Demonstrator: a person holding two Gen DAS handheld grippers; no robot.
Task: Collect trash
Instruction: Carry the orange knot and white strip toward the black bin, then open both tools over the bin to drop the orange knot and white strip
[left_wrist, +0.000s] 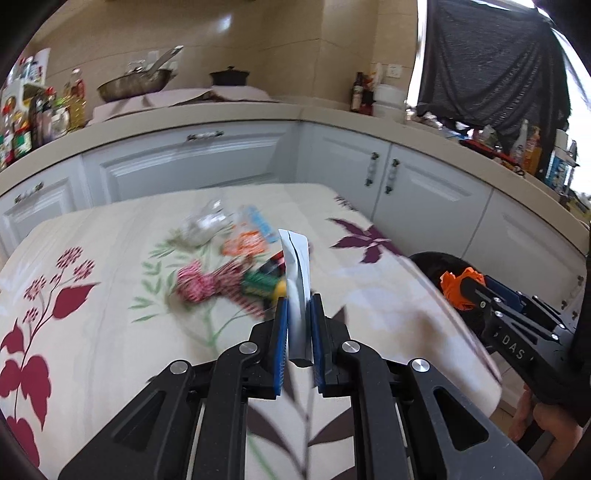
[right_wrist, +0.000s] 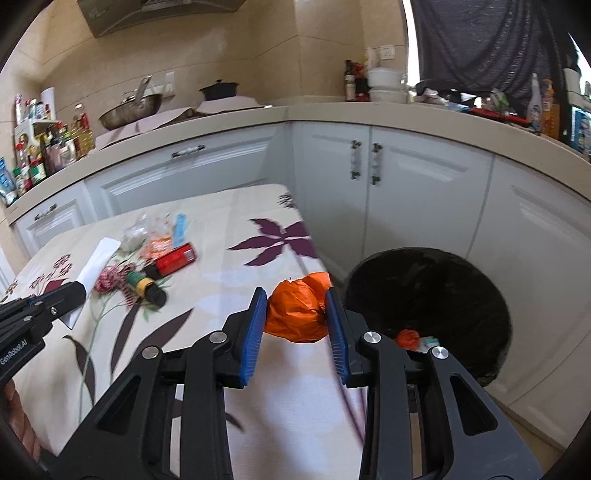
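Blue pads of the left gripper (left_wrist: 299, 325) pinch a white paper strip (left_wrist: 295, 280) at lower centre, while the right gripper (right_wrist: 295, 317) clamps a crumpled orange wrapper (right_wrist: 301, 310) over the tabletop (right_wrist: 229, 221) edge. Further back, mid-left, lie more scraps, including a red packet (right_wrist: 175, 260); the black bin (right_wrist: 432, 291) stands at right.

"genrobot.ai" — left gripper (right_wrist: 79, 291)

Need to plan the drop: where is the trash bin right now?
The black-lined trash bin stands on the floor off the table's right edge, before the white cabinets, just beyond the right gripper.
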